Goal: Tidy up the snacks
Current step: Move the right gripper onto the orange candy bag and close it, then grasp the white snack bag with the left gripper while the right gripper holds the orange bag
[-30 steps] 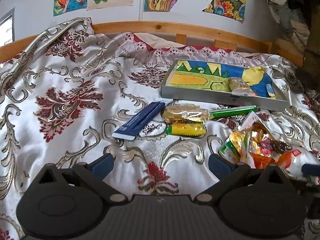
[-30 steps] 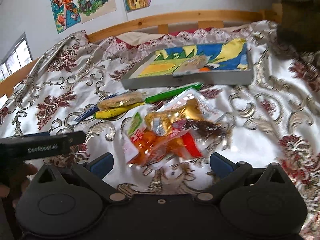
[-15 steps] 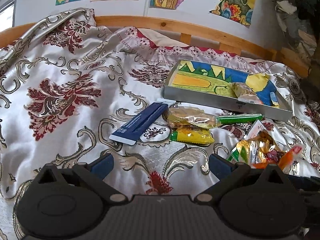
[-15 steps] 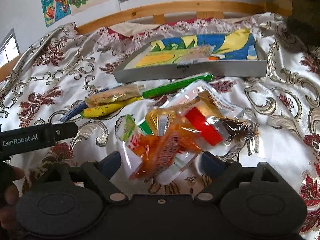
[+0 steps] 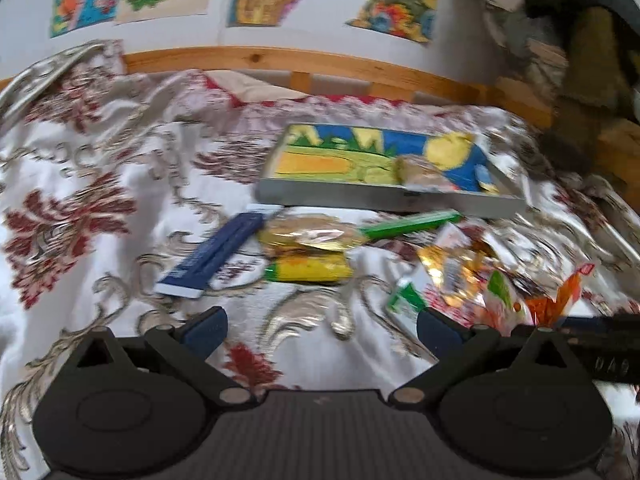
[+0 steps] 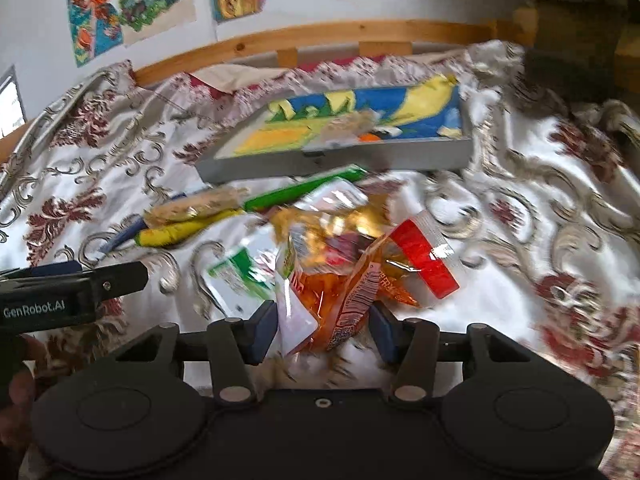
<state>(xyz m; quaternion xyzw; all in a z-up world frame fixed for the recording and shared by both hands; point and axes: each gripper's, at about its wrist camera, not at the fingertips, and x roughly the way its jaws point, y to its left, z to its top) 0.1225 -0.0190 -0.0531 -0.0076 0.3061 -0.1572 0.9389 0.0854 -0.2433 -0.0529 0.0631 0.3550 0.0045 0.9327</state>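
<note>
While the right gripper [image 6: 322,330] has just been closing its fingers around the orange snack bag [image 6: 340,292] on the bed [image 6: 520,216], pads apparently not yet pressing, the grasp step is underway; next, firm closure, then lift toward the tray [image 6: 332,160]; left gripper [image 5: 320,326] wide, empty.

One readable brand mark

"GenRobot.AI" stands in pale letters on the black side of the left gripper [image 6: 72,296], seen at the left edge of the right wrist view. The orange snack packet [image 6: 352,300] carries a barcode and print too blurred to read.
</note>
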